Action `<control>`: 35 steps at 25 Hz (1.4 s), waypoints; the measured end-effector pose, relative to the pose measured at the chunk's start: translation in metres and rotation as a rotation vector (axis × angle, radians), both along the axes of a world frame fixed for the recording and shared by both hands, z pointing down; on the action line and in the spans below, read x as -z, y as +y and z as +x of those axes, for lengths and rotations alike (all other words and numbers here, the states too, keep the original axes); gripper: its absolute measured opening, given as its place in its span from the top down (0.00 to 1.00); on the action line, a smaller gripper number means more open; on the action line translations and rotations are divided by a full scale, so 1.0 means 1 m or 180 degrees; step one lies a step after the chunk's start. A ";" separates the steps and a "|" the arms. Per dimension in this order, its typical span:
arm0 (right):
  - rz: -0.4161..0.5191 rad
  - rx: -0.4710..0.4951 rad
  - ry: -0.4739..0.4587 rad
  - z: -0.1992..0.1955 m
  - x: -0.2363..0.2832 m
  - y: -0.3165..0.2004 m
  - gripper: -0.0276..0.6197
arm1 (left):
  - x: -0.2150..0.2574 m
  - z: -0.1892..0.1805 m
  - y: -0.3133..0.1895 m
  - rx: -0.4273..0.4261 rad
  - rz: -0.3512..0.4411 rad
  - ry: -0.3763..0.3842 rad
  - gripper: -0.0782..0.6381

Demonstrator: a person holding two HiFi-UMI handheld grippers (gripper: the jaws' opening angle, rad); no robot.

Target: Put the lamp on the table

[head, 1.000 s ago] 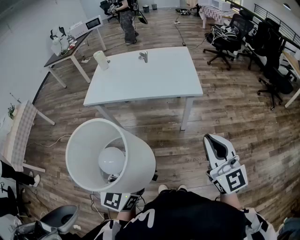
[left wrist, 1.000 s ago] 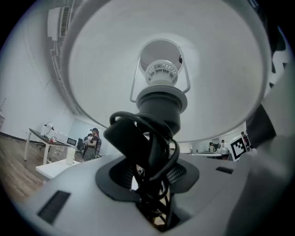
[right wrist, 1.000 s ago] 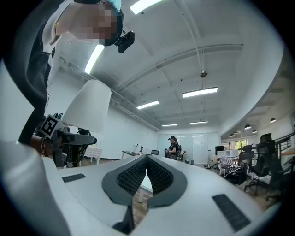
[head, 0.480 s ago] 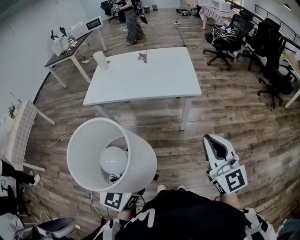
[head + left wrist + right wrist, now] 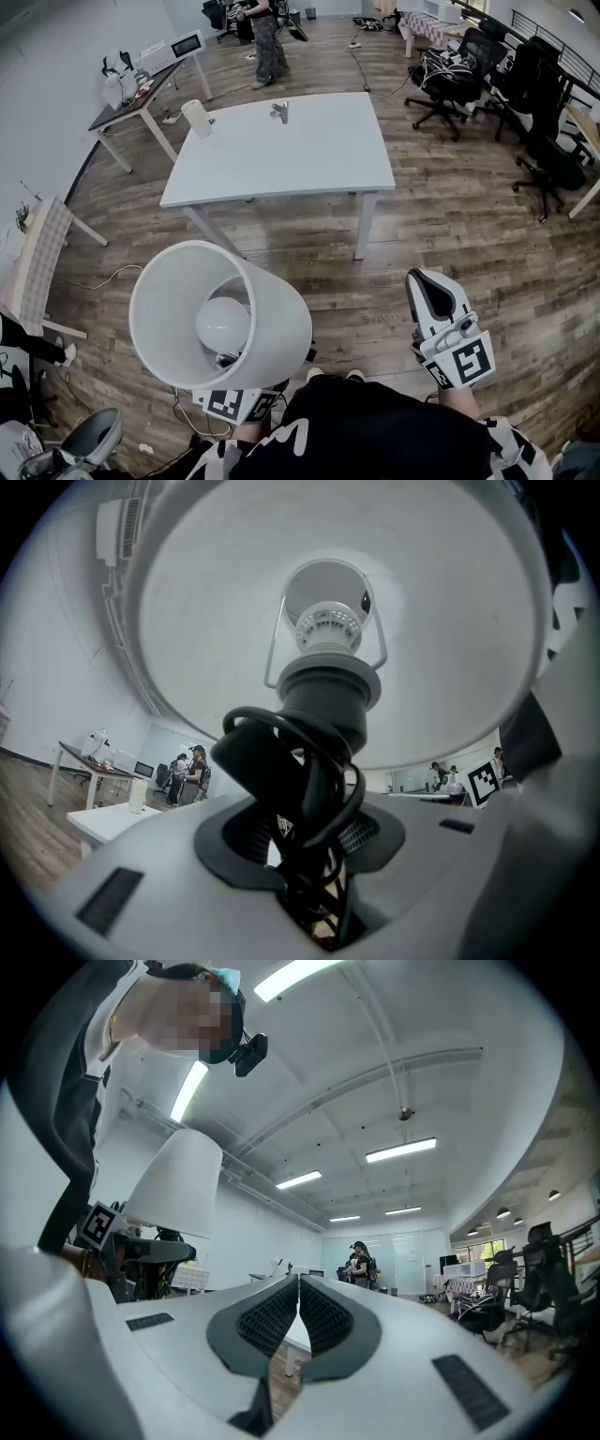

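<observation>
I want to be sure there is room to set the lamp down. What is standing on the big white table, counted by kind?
White cylinder: 1
Small grey object: 1
Total: 2, both near the far edge of the table.

This is a large open-plan office or lab workroom. A brown wood-plank floor point(image 5: 469, 234) runs through the whole room, with a plain white rectangular table on white legs point(image 5: 281, 150) standing in the open middle. Black swivel office chairs on castors point(image 5: 450, 75) cluster along one side. By the wall, a grey-topped desk on white legs point(image 5: 141, 98) carries a white box-shaped device with a dark screen point(image 5: 183, 44). Long white strip lights point(image 5: 400, 1150) hang from a high white ceiling, and a person in dark clothes point(image 5: 267, 37) stands at the far end.
</observation>
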State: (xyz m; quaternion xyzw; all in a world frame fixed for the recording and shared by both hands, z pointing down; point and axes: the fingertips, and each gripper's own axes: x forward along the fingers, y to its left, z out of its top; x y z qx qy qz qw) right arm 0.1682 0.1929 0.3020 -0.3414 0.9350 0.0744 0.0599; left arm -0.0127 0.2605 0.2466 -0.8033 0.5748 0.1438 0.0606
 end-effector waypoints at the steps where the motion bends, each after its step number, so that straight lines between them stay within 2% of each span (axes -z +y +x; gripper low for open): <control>1: -0.0020 0.0012 0.0014 0.002 -0.002 -0.001 0.93 | -0.003 0.003 0.001 0.0010 0.0006 0.0015 0.70; 11: -0.0079 0.0054 0.0012 0.021 -0.005 -0.010 0.93 | 0.000 0.023 0.009 0.0103 -0.0023 0.0031 0.70; 16: -0.0088 0.0110 0.0050 0.011 -0.002 -0.023 0.93 | -0.034 0.005 0.007 0.0303 -0.0184 -0.0009 0.70; 20: -0.0089 0.0096 0.0117 0.009 -0.005 -0.032 0.93 | -0.037 0.005 -0.004 0.0283 -0.0190 -0.0003 0.70; 30: -0.0082 0.0026 0.0251 -0.024 -0.017 -0.088 0.93 | -0.075 -0.035 -0.060 0.0320 -0.0240 0.0133 0.70; 35: -0.0049 -0.0058 0.0252 -0.042 -0.011 -0.134 0.93 | -0.037 -0.039 -0.120 0.0064 -0.0081 0.0085 0.70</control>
